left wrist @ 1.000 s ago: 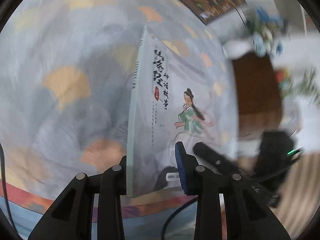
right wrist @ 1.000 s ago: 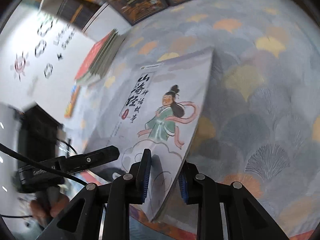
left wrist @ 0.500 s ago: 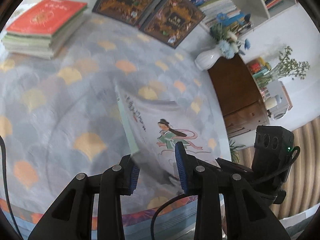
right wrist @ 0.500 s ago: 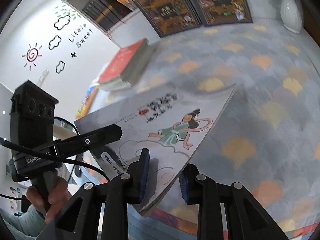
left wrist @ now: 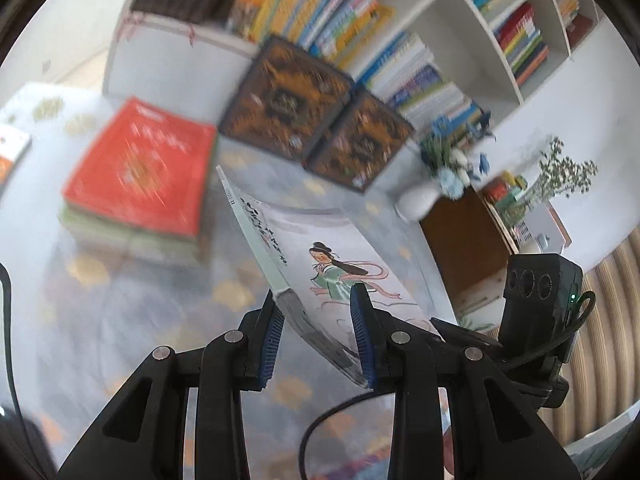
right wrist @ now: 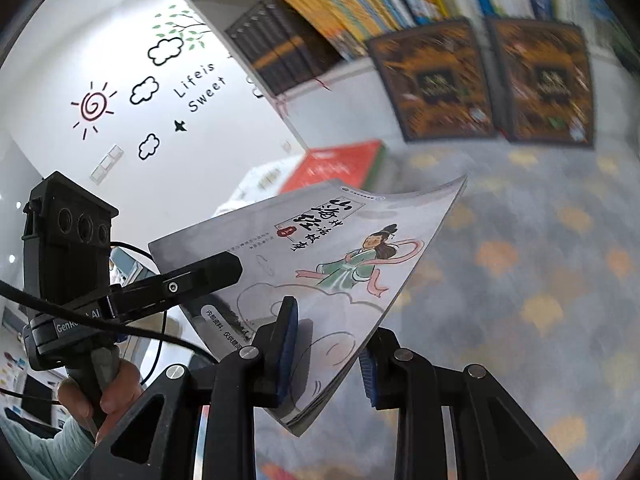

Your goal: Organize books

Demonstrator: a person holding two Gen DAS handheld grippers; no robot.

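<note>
A thin grey picture book [left wrist: 320, 264] with a drawn woman in green on its cover is held in the air above the table, tilted. My left gripper [left wrist: 318, 330] is shut on its near spine corner. My right gripper [right wrist: 328, 350] is shut on the book [right wrist: 320, 256] at its near lower edge. Each gripper shows in the other's view, the right one [left wrist: 532, 320] and the left one [right wrist: 132, 300]. A stack of books with a red cover on top [left wrist: 140, 172] lies at the far left of the table; it also shows in the right wrist view [right wrist: 340, 164].
The table has a grey cloth with orange fan shapes [right wrist: 540, 280]. Two dark ornate books [left wrist: 316, 120] lean against a white bookshelf full of books [left wrist: 400, 40]. A white vase with blue flowers [left wrist: 424, 196] and a brown cabinet [left wrist: 460, 248] stand at the right.
Both grippers have lifted the book off the cloth and tipped it up. The views have swung from the table up toward the bookshelf and the red-topped stack.
</note>
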